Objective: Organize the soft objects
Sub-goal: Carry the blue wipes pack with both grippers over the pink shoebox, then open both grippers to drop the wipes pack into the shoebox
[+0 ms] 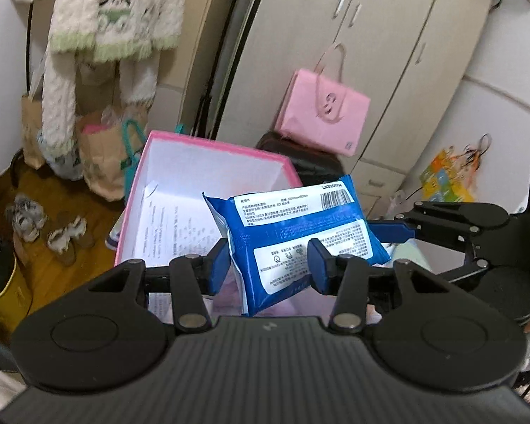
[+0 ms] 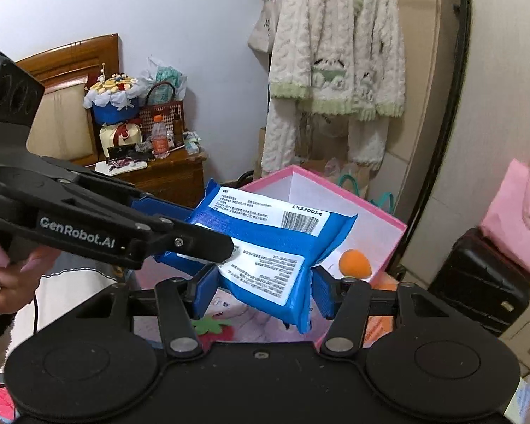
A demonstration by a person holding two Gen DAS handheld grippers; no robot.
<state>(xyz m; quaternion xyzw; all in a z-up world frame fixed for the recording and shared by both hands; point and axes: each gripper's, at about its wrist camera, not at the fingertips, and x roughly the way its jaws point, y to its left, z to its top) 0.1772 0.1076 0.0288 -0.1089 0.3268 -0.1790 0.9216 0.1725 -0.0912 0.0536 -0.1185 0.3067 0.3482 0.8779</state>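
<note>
A soft blue plastic pack of wet wipes with white printed labels and a barcode [image 1: 296,236] hangs in the air above an open pink cardboard box with a white interior [image 1: 208,145]. The left tool [image 1: 270,265] is closed on the pack's near end, one blue pad [image 1: 217,265] pressed against each side of it. In the right wrist view the same pack [image 2: 265,247] sits between the right tool's [image 2: 261,293] blue fingers [image 2: 203,293], which pinch its lower end, so both tools grip it at once. The left tool reaches in from the left of that view, its black fingertip lying on the pack's white label, held by a hand with long pink nails [image 2: 3,275].

Inside the box lie a printed sheet of paper [image 1: 159,226] against the wall and a small orange egg-shaped sponge [image 2: 355,264] on the floor of it. A fluffy white and green knitted cardigan [image 2: 339,60] hangs behind the box, and a pink paper gift bag [image 1: 321,111] rests on a dark suitcase [image 2: 477,279] beside a cream wardrobe [image 1: 388,53].
</note>
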